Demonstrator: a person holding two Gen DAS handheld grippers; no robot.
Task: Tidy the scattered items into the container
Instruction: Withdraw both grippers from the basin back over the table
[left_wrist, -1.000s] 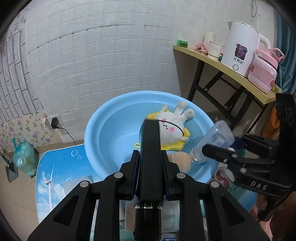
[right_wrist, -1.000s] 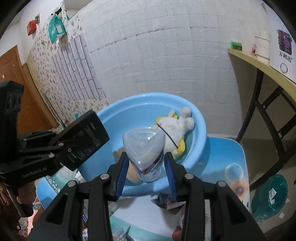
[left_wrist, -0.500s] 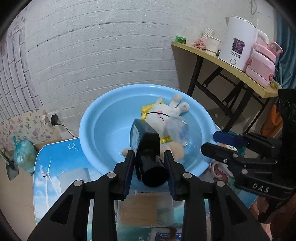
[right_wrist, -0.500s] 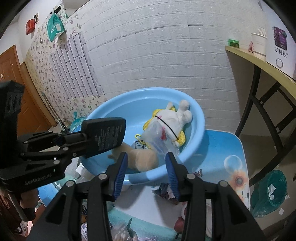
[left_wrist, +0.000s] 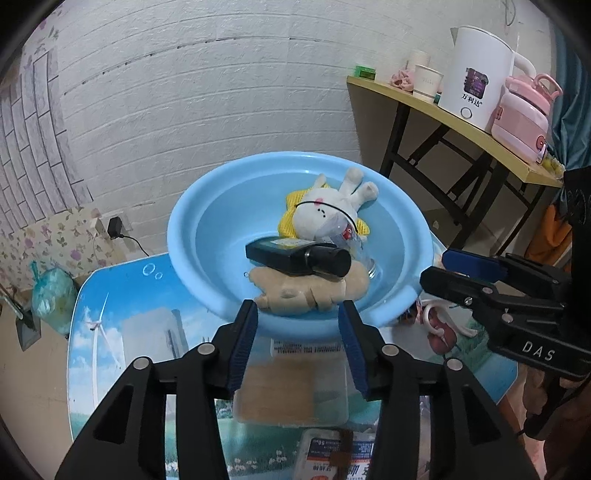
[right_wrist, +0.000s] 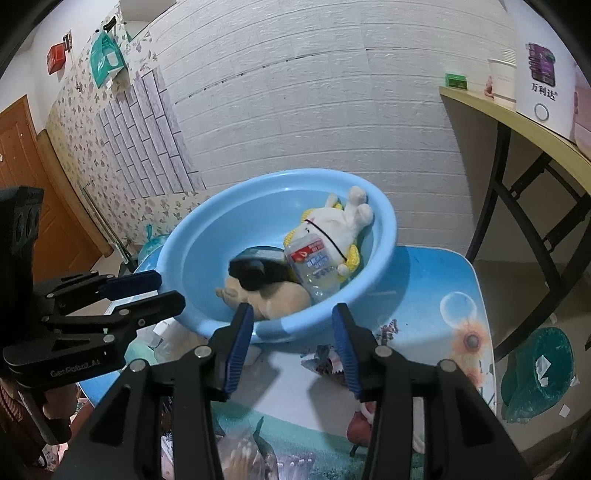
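Blue table (left_wrist: 122, 332) — both grippers angled down, jaws parted.

A white brick-pattern wall (left_wrist: 221, 92) fills the background. At two o'clock a yellow-topped folding table (left_wrist: 461, 122) on black legs carries a white electric kettle (left_wrist: 476, 74), a pink kettle (left_wrist: 521, 114) just beside it on the right, a paper cup (left_wrist: 426, 83) to its left, and a small green box (left_wrist: 365, 71) at the far end. At nine o'clock a black charger (left_wrist: 115, 224) sits in a wall socket above floral wallpaper (left_wrist: 55, 240), with a knotted green bag (left_wrist: 51, 291) below. In the right wrist view a wooden door (right_wrist: 22, 177) stands at nine o'clock, and a green bin (right_wrist: 539, 373) sits on the floor at four o'clock.
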